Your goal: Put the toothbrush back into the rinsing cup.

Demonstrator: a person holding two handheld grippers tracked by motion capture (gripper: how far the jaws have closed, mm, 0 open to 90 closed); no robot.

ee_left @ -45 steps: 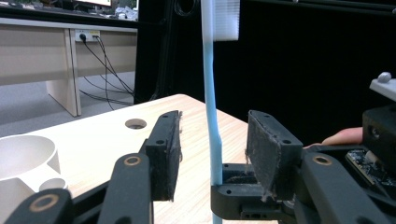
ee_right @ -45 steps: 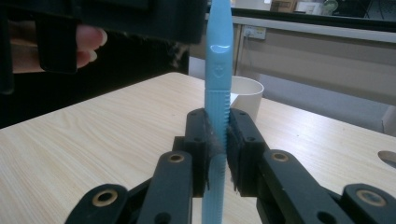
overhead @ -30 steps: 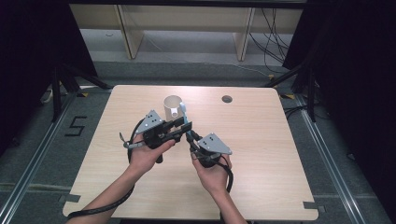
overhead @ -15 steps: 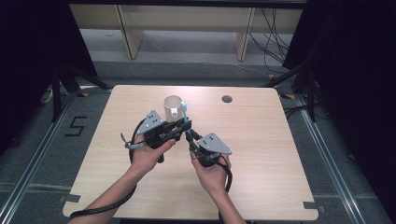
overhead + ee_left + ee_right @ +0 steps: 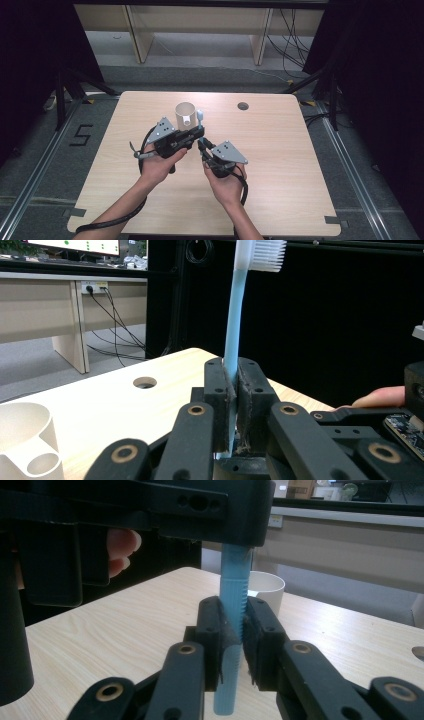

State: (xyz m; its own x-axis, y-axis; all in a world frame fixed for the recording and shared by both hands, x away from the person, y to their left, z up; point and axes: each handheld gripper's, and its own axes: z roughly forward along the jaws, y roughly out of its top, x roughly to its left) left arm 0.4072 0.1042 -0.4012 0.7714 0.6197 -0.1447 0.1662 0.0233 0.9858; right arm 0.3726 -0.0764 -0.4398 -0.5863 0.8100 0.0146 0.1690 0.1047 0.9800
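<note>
Your left gripper (image 5: 197,134) is clamped on the toothbrush (image 5: 234,320): in the left gripper view both pads (image 5: 218,390) press flat on the blue handle, and the jaws have just been closing onto it. The white bristle head stands above the jaws, near the top of that view.

Your right gripper (image 5: 202,145) has the lower end of the same handle between its jaws. In the right gripper view the left pad (image 5: 215,630) lies against the handle while a narrow gap shows at the right pad; these jaws have just been opening slightly, so the grip there is slack. The left gripper's black body sits directly above, on the handle's upper part.

In the high view you hold both grippers above the middle of the tabletop (image 5: 280,150), tips nearly meeting, the toothbrush spanning between them and off the surface.

The cup (image 5: 185,114) stands upright just beyond the left gripper, toward the far edge, open end up, with a tubular handle on its near side. A round cable hole (image 5: 243,106) lies near the far edge, right of the cup
</note>
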